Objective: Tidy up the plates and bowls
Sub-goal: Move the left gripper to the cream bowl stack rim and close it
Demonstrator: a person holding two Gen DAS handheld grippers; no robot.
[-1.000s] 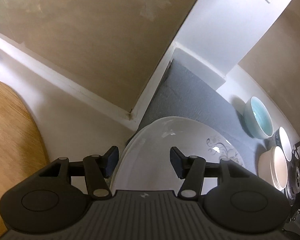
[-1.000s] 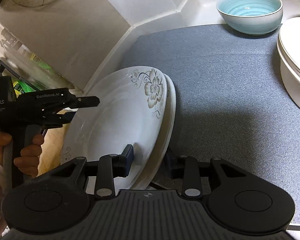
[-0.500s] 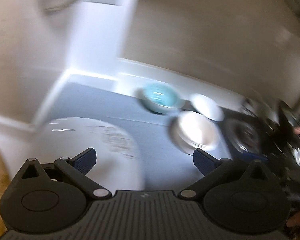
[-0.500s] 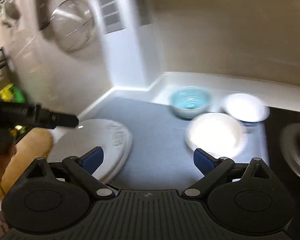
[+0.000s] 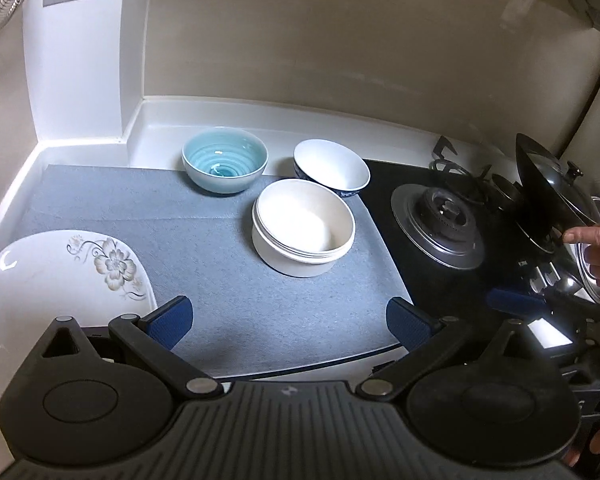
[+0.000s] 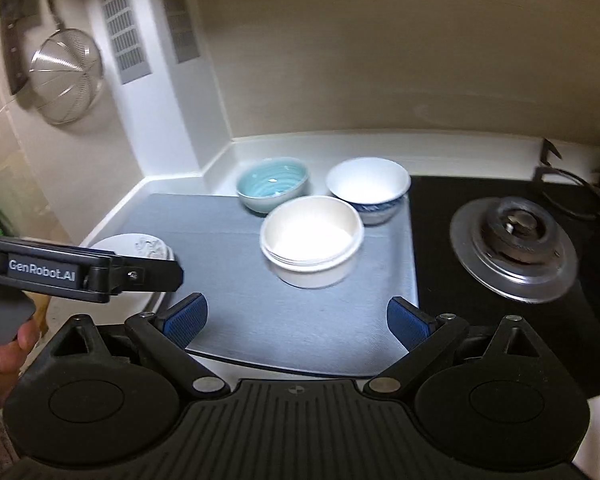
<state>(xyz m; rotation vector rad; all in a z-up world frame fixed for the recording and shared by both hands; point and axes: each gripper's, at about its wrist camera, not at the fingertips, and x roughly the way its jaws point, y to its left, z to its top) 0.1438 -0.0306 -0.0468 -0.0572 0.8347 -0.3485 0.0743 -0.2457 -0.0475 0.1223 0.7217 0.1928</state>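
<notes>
Two stacked white plates with a flower print [image 5: 60, 280] [image 6: 140, 246] lie flat on the left end of the grey mat. A light blue bowl [image 5: 225, 164] [image 6: 272, 184], a white bowl with a blue outside [image 5: 331, 168] [image 6: 368, 188] and a nested stack of cream bowls [image 5: 304, 232] [image 6: 312, 240] stand further along. My left gripper [image 5: 290, 320] hangs open over the mat, to the right of the plates and holding nothing. My right gripper [image 6: 296, 320] is open and empty too, short of the cream bowls. The left gripper's body [image 6: 80, 272] covers part of the plates in the right wrist view.
The grey mat [image 5: 180, 220] ends at a black gas hob with a burner [image 5: 440, 224] [image 6: 512, 240]. A dark wok with a lid [image 5: 556, 184] and a hand [image 5: 596, 248] are at the far right. A wire strainer [image 6: 66, 76] and a cleaver [image 6: 16, 20] hang on the left wall.
Both grippers opened and let go of the flowered plates, then rose and drew back. Both views swung right toward the bowls and the hob. The plates now rest on the mat.
</notes>
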